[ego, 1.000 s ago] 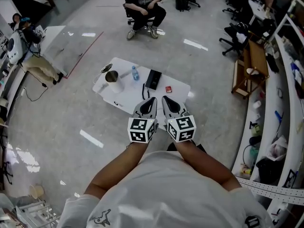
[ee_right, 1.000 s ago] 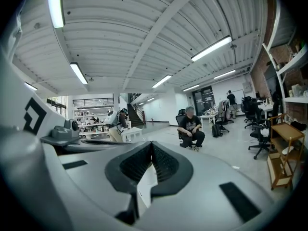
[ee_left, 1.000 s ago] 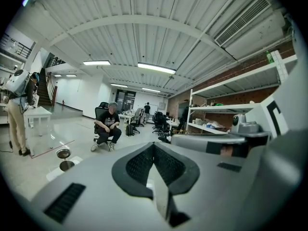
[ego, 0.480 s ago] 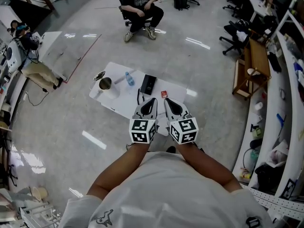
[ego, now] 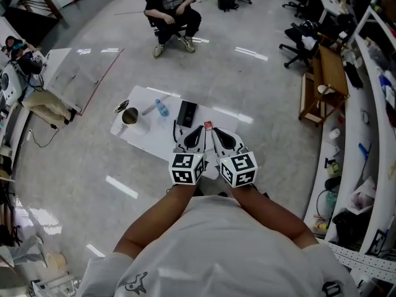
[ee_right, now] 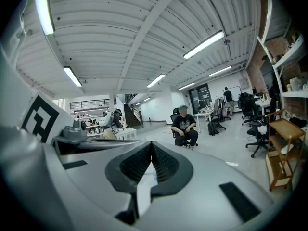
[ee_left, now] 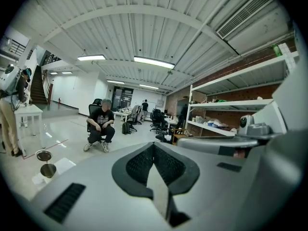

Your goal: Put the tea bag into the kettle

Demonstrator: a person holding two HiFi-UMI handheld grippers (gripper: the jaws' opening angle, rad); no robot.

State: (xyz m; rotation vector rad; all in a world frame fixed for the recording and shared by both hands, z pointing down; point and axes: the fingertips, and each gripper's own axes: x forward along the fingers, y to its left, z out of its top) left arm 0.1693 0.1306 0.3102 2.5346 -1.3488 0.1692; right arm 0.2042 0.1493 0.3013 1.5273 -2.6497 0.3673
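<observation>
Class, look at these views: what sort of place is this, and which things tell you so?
Probably an open-plan lab or workshop office: rolling office chairs by desks, storage shelving along a brick wall, and a small white table on polished floor.

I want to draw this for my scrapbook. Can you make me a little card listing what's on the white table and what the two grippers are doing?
table: white rectangular table
kettle: silver metal kettle, top open, at the table's left end
beside kettle: round metal piece, likely its lid
bottle: clear plastic bottle with a blue label
box: flat black rectangular box
red thing: small red packet, just ahead of the grippers
left gripper: shut, empty
right gripper: shut, empty
</observation>
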